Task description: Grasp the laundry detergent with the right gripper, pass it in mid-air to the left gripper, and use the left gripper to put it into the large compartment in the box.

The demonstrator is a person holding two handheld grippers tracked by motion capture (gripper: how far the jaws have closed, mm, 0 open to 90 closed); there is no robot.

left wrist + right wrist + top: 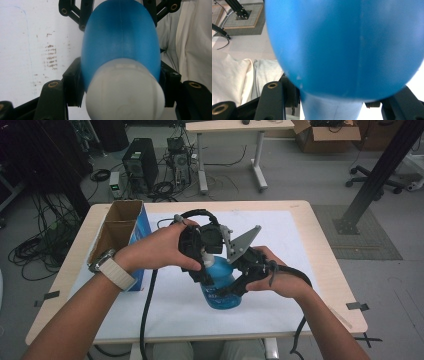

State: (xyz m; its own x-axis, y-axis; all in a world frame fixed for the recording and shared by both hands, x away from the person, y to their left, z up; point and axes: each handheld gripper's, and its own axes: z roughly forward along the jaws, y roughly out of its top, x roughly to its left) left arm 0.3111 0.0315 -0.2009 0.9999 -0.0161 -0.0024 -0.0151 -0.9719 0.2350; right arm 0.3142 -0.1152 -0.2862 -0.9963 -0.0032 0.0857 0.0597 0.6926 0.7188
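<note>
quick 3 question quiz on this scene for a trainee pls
1. True or false: the blue bottle stands inside the cardboard box.
2. Which gripper grips the bottle near its white cap? A left gripper B right gripper C neither
3. Fill in: the right gripper's jaws close on the bottle's ____.

Key: 1 false, it is held over the white mat. 2 A. 3 blue body.

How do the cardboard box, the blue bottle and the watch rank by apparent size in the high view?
1. cardboard box, clearly largest.
2. blue bottle, partly hidden by both grippers.
3. watch, smallest.
</note>
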